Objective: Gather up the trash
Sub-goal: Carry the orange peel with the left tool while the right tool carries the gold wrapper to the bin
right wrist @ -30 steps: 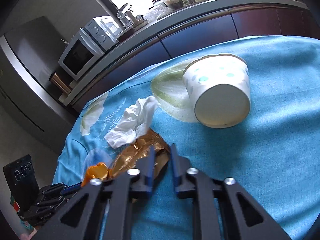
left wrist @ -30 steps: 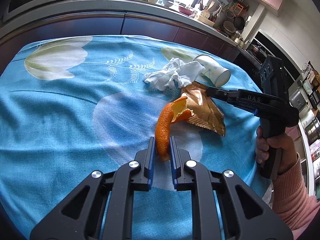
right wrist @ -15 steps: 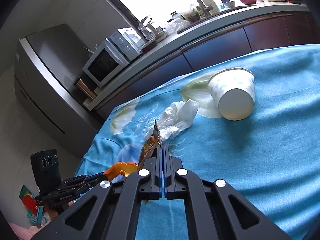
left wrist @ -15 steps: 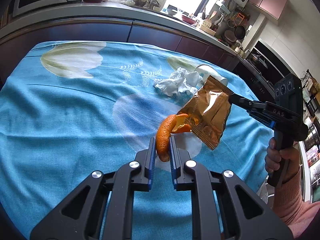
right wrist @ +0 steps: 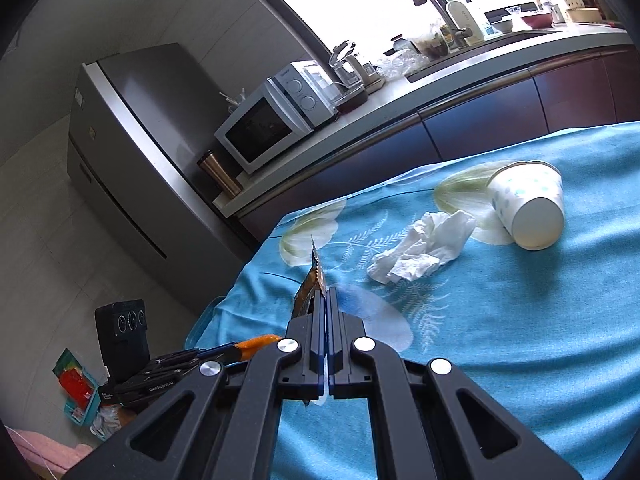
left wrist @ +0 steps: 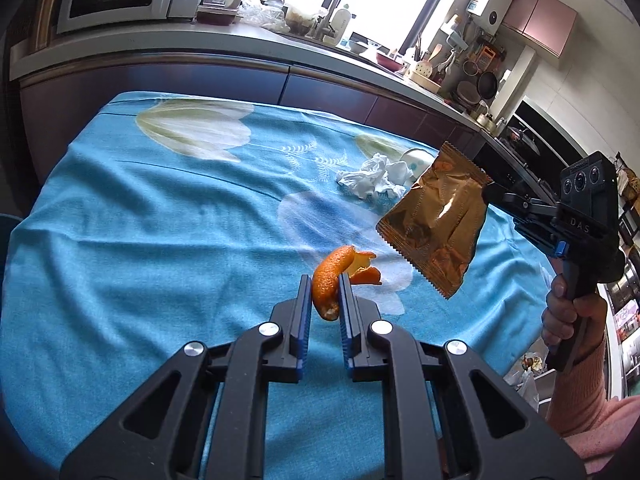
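A: Peel — orange peel [left wrist: 327, 280] pinched between the blue pads of the left tongs [left wrist: 325, 294], curled end sticking up and forward, lifted clear of the blue flowered cloth [left wrist: 160, 240] on the surface

B: And the right tongs [right wrist: 325, 300]?

A: Pressed together on one edge of the gold snack wrapper [left wrist: 438, 226]; hanging in the air, well above the cloth, serrated bottom edge lowest. Seen edge-on from the right wrist camera, only a thin sliver poking up past the fingertips [right wrist: 316, 304]

B: Rest of the trash?

A: Lying on the cloth toward the far right corner: crumpled white tissue [right wrist: 424, 246], and just beside it a dotted paper cup [right wrist: 528, 210] tipped on its side, bottom facing the right camera. Touching or merely close, hard to tell

B: Around the surface?

A: Dark cabinets with a pale counter behind, white microwave [right wrist: 276, 120] on it, grey fridge [right wrist: 132, 152] to one side. Right hand [left wrist: 570, 316] in a pink sleeve wrapped around the handle of the right tool
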Demonstrator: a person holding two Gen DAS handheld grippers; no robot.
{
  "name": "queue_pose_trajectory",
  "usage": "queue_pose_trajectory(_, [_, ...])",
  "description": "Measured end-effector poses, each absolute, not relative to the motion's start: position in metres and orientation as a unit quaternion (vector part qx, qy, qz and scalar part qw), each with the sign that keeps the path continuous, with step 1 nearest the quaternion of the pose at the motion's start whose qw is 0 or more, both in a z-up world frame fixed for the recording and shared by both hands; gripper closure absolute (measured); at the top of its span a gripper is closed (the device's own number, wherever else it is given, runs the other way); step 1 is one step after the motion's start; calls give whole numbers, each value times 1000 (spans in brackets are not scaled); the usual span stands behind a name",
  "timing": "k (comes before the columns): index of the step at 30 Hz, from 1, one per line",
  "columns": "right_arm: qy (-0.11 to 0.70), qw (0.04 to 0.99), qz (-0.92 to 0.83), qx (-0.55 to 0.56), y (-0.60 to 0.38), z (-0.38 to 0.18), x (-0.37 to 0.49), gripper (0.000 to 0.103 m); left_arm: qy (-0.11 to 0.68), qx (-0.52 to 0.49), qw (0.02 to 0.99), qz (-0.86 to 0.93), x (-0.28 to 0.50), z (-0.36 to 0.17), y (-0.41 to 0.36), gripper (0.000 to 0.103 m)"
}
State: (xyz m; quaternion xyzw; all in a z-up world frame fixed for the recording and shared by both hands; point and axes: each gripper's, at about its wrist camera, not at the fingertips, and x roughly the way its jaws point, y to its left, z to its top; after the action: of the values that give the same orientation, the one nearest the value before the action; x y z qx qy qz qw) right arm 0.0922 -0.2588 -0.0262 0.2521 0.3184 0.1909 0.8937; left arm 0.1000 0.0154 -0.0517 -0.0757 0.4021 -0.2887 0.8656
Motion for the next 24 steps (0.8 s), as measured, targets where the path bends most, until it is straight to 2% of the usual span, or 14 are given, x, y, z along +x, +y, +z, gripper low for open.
queue_pose_trajectory(24, [327, 865, 302, 231, -152, -15, 135, 103, 358, -118, 908, -182, 58, -24, 141, 89])
